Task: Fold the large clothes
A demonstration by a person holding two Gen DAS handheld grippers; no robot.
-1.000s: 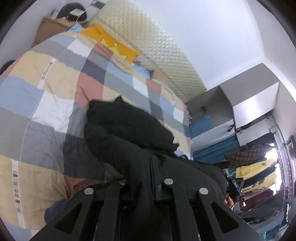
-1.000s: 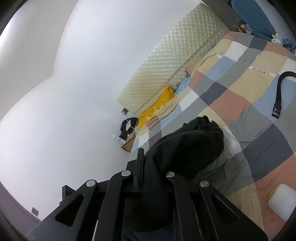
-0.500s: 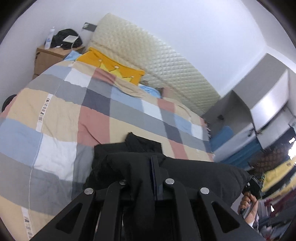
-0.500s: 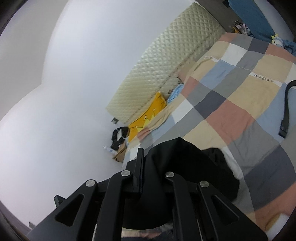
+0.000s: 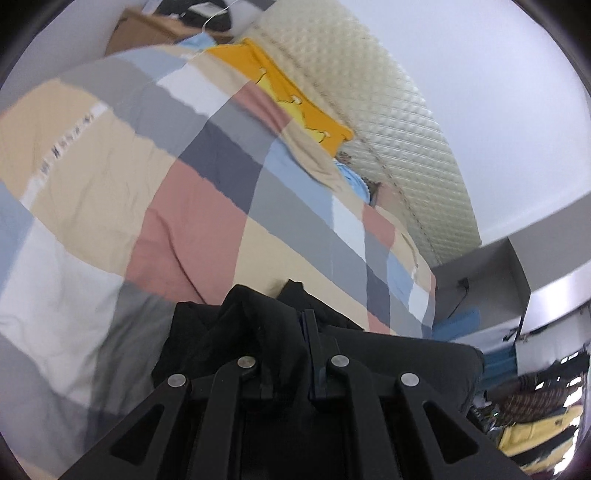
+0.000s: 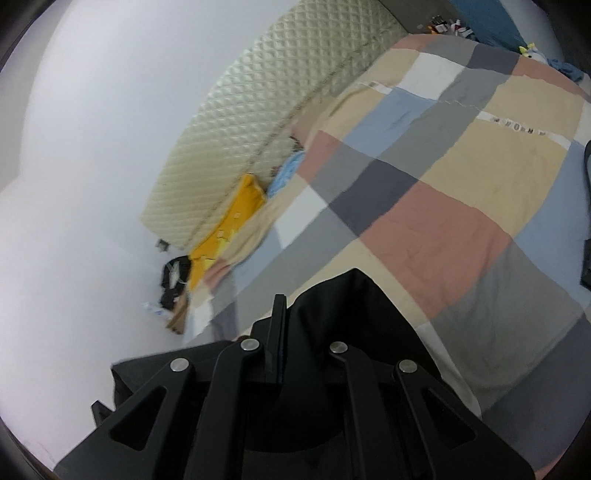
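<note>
A black garment [image 5: 258, 332] hangs from both grippers over a bed with a checked quilt [image 5: 166, 192]. My left gripper [image 5: 306, 325] is shut on the garment's edge, its fabric bunched over the fingers and stretching off to the right. In the right wrist view my right gripper [image 6: 279, 314] is shut on another part of the black garment [image 6: 351, 306], which drapes forward onto the quilt [image 6: 443, 177] and trails off to the left. How the garment lies below the grippers is hidden.
A quilted cream headboard [image 5: 388, 110] backs the bed, with a yellow pillow [image 5: 295, 88] and a blue one [image 5: 354, 181] before it. A bedside table [image 5: 155, 33] stands at the far corner. A black strap [image 6: 587, 221] lies on the quilt. Clothes [image 5: 535, 424] hang at the right.
Both grippers have come down and moved forward over the bed with the garment. The loose black heap seen on the quilt a second ago now hangs gathered close under the grippers.
</note>
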